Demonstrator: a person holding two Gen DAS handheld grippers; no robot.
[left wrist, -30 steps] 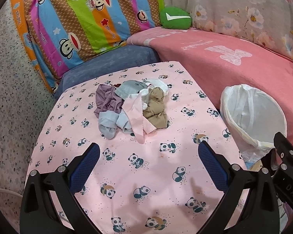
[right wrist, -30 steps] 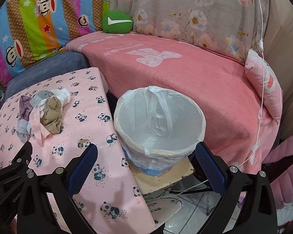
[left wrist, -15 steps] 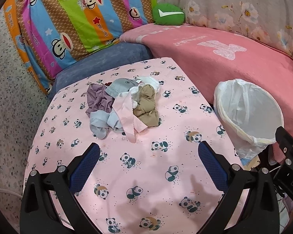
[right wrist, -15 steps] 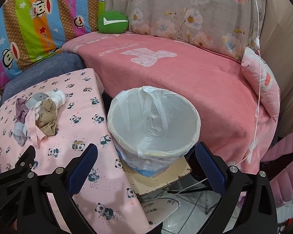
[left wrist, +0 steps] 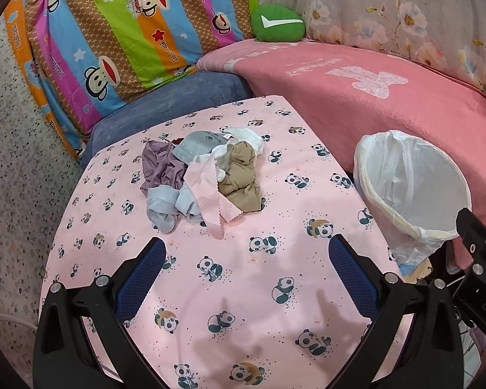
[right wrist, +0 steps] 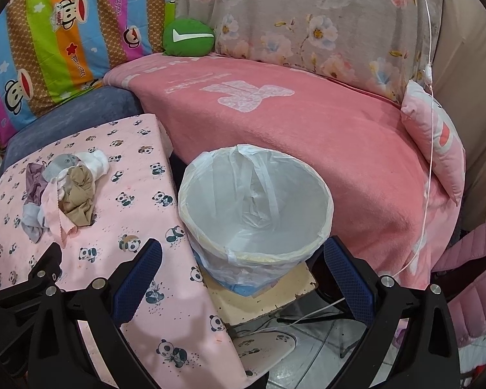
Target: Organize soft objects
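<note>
One lined bin (right wrist: 256,201) stands beside the table (left wrist: 275,308).

A pile of small garments (left wrist: 204,175) lies toward the far side of a cloth-covered table (left wrist: 230,291), with a lined bin (left wrist: 408,191) standing just off the table's right edge on a low stool (right wrist: 269,298). Behind the table and the bin runs a blanket-covered couch (right wrist: 307,136), with a round cushion (left wrist: 277,23) on its far left corner and a small pillow (right wrist: 437,142) at its right end. A large patterned pillow (left wrist: 120,32) leans behind the table to the left, and a floral one (right wrist: 307,19) stands behind the couch.
</note>
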